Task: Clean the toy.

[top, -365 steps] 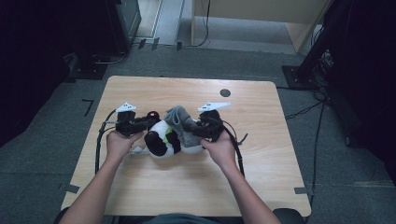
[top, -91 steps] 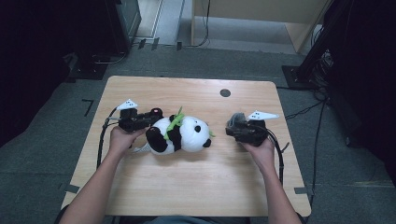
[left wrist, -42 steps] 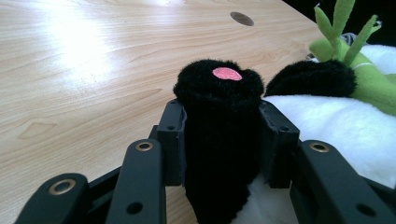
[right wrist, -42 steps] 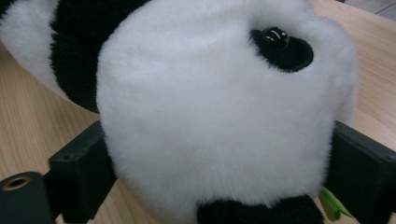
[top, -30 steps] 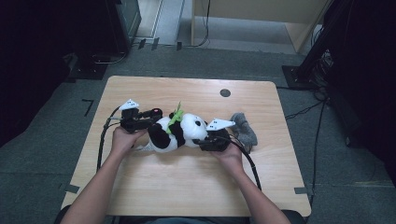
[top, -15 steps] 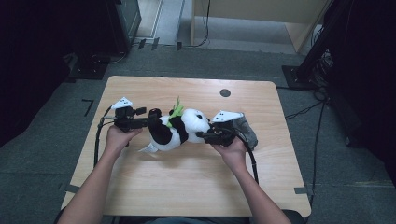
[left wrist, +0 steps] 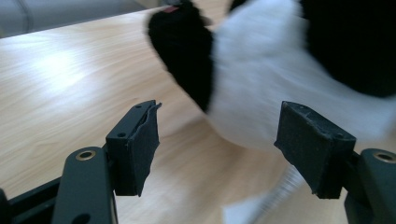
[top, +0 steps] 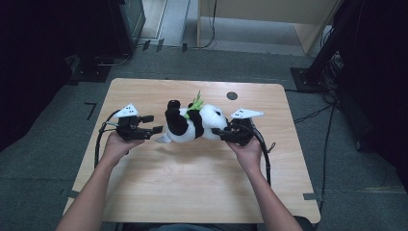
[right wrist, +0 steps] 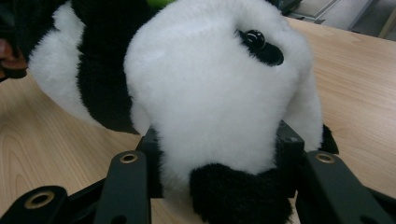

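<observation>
The rectangular light wooden table [top: 192,192] with rounded corners carries everything, and the black-and-white plush panda [top: 190,124] with a small green leaf sprig at its neck serves as the landmark. The panda is above the table's middle, lying lengthwise from left to right in the high view, its white head towards the person's right hand and its black legs and white rump towards the left; its shadow falls on the wood just below it. A small dark round hole [top: 232,96] in the tabletop sits beyond the panda's head, near the far edge. The right gripper [top: 222,133], black with a grey three-cornered plate on top, is clamped on the panda's head: in the right gripper view its two jaws press into the white fur on either side of the head [right wrist: 210,107], just above a black ear patch. The left gripper [top: 153,124], also black with a grey plate, is just beside the panda's rear end, and its jaws have just been opening; in the left gripper view they stand apart with bare wood between them, the panda's white body and black leg [left wrist: 187,51] close ahead, untouched by the pads [left wrist: 140,140].
</observation>
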`<action>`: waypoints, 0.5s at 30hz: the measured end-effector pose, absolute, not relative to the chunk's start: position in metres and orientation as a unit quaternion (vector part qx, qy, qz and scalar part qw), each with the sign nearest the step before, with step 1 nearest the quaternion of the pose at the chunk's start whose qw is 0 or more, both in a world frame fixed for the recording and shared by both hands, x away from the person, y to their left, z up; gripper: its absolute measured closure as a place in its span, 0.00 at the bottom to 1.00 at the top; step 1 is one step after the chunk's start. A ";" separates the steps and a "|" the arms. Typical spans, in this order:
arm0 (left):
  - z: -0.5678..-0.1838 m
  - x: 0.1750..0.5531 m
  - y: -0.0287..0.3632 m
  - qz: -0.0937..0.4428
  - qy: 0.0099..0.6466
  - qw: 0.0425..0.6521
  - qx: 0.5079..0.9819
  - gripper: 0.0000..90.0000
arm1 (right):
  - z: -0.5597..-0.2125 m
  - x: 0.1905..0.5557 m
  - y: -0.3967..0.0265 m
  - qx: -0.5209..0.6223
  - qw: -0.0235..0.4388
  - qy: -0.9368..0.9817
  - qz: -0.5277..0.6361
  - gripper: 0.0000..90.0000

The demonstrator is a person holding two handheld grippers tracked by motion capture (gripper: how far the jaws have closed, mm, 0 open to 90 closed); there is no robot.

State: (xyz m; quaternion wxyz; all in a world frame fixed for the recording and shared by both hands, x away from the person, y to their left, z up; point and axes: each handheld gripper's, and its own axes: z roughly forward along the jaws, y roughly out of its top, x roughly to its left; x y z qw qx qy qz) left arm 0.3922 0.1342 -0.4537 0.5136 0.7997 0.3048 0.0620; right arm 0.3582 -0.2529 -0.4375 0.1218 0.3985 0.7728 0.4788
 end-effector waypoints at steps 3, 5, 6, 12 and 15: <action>-0.454 0.379 0.128 0.067 0.277 0.529 0.799 0.34 | -0.436 0.361 -0.256 0.408 0.115 0.768 0.481 0.59; -0.453 0.375 0.124 0.073 0.265 0.525 0.805 0.33 | -0.436 0.361 -0.254 0.409 0.113 0.769 0.478 0.59; -0.453 0.373 0.121 0.077 0.258 0.524 0.808 0.32 | -0.435 0.362 -0.253 0.408 0.115 0.769 0.478 0.59; -0.454 0.369 0.108 0.078 0.234 0.537 0.807 0.22 | -0.434 0.363 -0.245 0.406 0.096 0.772 0.480 0.58; -0.456 0.369 0.104 0.095 0.233 0.536 0.806 0.17 | -0.434 0.362 -0.241 0.407 0.089 0.774 0.477 0.58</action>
